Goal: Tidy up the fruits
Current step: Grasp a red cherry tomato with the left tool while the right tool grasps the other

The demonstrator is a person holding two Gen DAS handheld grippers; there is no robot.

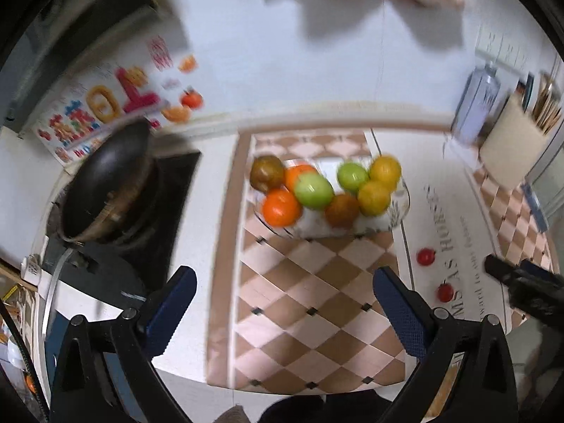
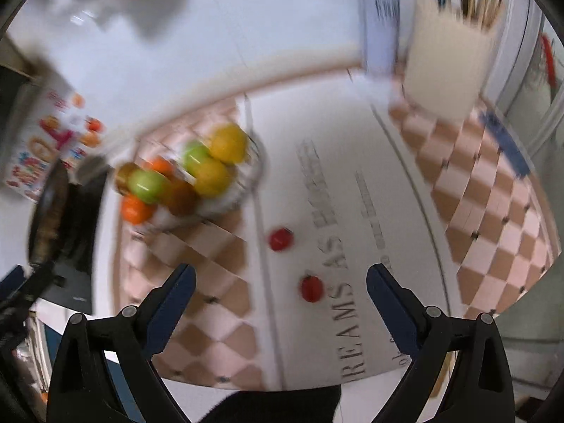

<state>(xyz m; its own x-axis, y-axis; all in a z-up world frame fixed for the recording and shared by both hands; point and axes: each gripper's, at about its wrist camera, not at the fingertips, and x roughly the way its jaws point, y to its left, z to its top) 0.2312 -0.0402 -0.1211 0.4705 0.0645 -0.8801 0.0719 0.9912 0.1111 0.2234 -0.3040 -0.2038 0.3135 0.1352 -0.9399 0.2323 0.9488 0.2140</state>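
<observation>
Closest to you, the left gripper point(image 1: 283, 283) has its blue-padded jaws spread wide with nothing between them, hanging above the checkered mat point(image 1: 310, 282) of tan and pink diamonds. Your right gripper point(image 2: 280, 282) is just as wide and empty, over the white band of that mat where dark lettering point(image 2: 347, 320) runs.

Just ahead of the right gripper, two small red fruits point(image 2: 312, 288) lie on the white band, near each other but apart; the farther one point(image 2: 281, 239) sits beside the edge of the checks. From the left wrist view they lie off to the right of the jaws.

Further ahead of the left gripper, a clear glass bowl point(image 1: 400, 208) stands on the checkered part, holding the fruit in a heap: two green apples point(image 1: 313, 190), two oranges point(image 1: 281, 208), two yellow fruits point(image 1: 384, 171) and two brownish ones point(image 1: 267, 173), touching one another.

Left of the bowl, a black wok point(image 1: 109, 190) sits tilted on a dark stove point(image 1: 176, 176). Behind it a colourful printed sheet point(image 1: 102, 109) leans on the white wall point(image 1: 282, 70). Far to the right stand a clear plastic bottle point(image 1: 476, 102) and a cream holder point(image 1: 511, 144) with wooden utensils. Both views are blurred.
</observation>
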